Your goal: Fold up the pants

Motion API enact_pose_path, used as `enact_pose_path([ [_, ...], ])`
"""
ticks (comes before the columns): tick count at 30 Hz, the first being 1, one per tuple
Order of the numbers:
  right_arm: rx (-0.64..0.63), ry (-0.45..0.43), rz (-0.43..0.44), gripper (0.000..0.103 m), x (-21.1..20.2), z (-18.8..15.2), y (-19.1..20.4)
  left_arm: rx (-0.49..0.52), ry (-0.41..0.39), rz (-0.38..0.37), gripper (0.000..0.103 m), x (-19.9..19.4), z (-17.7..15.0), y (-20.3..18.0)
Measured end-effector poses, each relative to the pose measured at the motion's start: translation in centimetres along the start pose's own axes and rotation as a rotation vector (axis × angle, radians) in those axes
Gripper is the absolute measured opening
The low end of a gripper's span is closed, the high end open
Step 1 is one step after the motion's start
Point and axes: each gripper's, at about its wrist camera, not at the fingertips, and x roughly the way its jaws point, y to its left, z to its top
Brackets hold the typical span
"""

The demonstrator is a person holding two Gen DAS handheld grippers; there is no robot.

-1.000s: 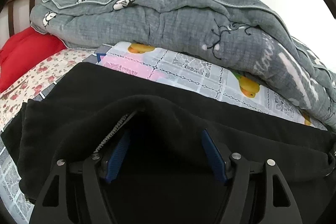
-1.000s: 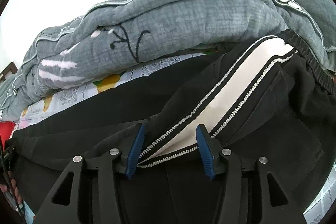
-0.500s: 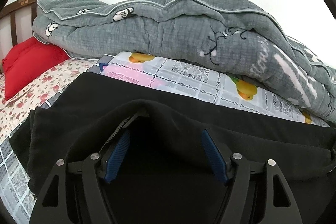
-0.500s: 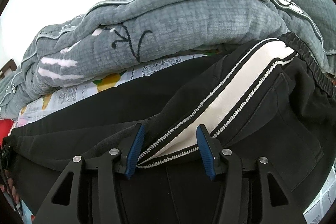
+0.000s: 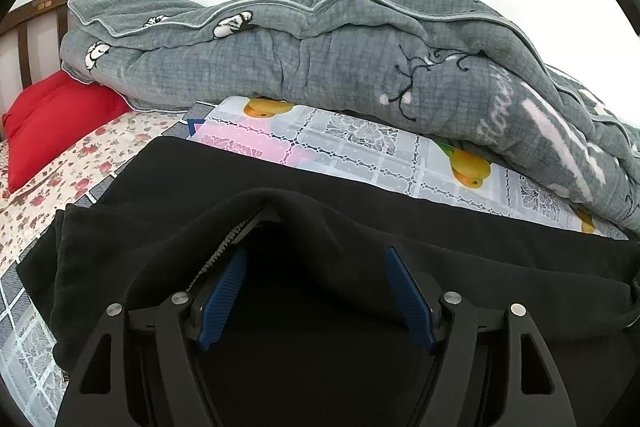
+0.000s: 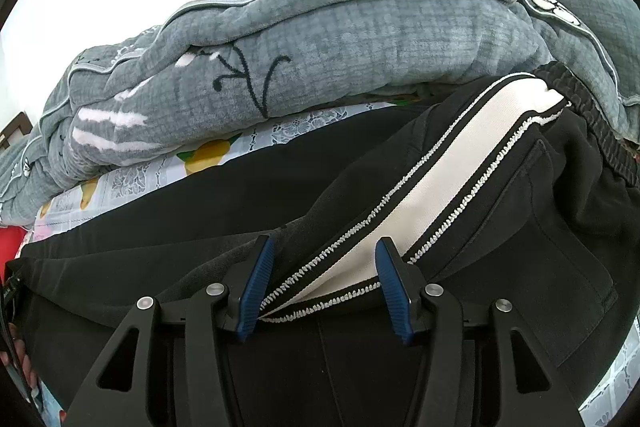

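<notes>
The black pants [image 6: 500, 211] lay limp on the bed's patterned sheet [image 5: 360, 147], my left gripper [image 5: 316, 291] and right gripper [image 6: 324, 279] each standing parted around a soft fold, best pinched at the striped side seam [image 6: 460, 163].

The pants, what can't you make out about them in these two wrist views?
- Left view: left gripper fingertips, draped by the pants, so the grip is unclear.
- Right view: waistband far end, under the grey quilt.
- Both views: leg ends, cut off by the frame edges.
</notes>
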Motion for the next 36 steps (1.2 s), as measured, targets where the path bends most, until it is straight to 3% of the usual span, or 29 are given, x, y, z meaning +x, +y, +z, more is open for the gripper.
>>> enact_pose_path([
  [27,-0.001,-0.006,0.002,0.053,-0.1,0.0,0.0,0.016,-0.017,-0.013,0.073,-0.3,0.2,-0.1],
  [36,-0.071,-0.029,-0.008,0.058,-0.5,-0.4,1.3,0.027,-0.030,-0.019,0.075,-0.5,0.2,-0.3],
])
